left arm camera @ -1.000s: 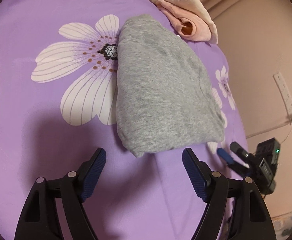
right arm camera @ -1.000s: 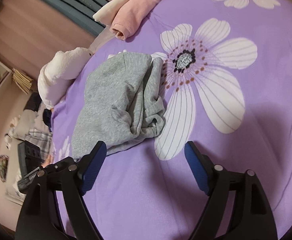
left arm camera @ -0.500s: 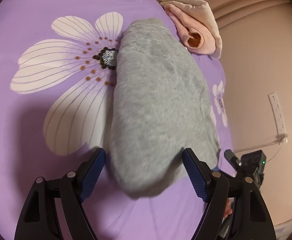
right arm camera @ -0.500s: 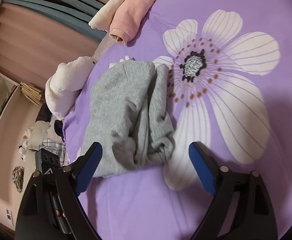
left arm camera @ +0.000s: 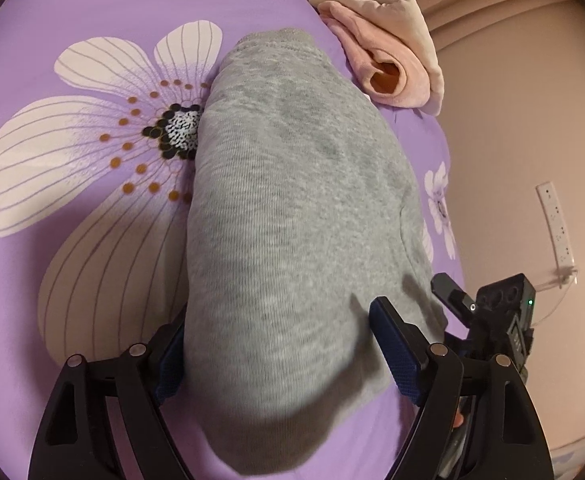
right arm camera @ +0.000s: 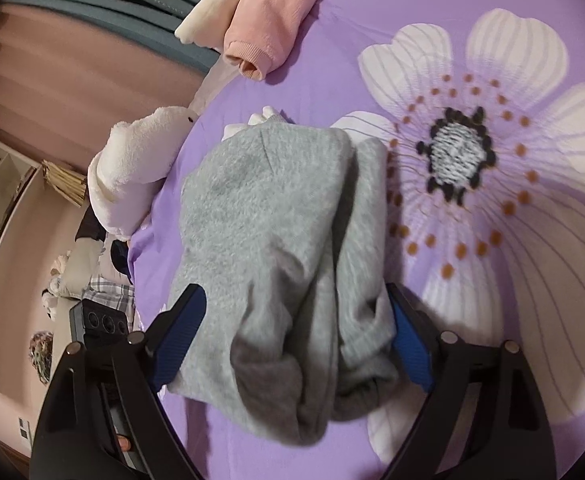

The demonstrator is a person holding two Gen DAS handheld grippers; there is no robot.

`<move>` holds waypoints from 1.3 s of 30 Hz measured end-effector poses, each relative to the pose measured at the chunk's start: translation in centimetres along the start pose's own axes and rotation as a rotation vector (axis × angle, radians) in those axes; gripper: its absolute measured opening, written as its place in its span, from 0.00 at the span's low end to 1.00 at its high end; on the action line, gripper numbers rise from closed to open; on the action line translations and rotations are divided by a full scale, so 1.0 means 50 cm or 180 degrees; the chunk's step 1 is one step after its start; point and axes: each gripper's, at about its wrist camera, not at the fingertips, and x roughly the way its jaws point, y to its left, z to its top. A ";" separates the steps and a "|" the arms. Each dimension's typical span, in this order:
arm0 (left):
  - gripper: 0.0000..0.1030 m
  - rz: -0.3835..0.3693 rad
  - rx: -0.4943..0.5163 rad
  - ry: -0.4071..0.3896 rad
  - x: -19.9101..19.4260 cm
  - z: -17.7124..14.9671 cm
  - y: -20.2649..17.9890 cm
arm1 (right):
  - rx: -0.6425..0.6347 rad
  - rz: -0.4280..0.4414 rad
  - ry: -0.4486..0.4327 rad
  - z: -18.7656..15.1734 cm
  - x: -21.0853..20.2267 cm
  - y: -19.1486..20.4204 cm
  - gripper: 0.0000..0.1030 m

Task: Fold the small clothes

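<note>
The folded grey garment (left arm camera: 292,216) lies on the purple flowered bedsheet (left arm camera: 52,20), near the bed's edge, its side against the big white flower's dark centre. The left hand-held gripper (left arm camera: 276,344) straddles one end, jaws wide and opening; cloth lies between them, left pad touching. The right hand-held gripper (right arm camera: 296,336) straddles the bunched end, jaws apart. A pink garment (right arm camera: 276,20) lies beyond.

grey garment (left arm camera: 292,220) near end blurred, flower print (right arm camera: 492,184) cropped
</note>
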 end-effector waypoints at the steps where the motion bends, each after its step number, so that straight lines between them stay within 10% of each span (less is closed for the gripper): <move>1: 0.80 0.0001 0.0003 -0.0002 0.001 0.002 0.000 | -0.0023 -0.0022 0.0002 0.002 0.005 0.003 0.85; 39: 0.65 0.0764 0.0720 -0.0276 0.022 0.009 -0.081 | -0.1075 -0.0790 -0.0373 0.011 0.051 0.098 0.29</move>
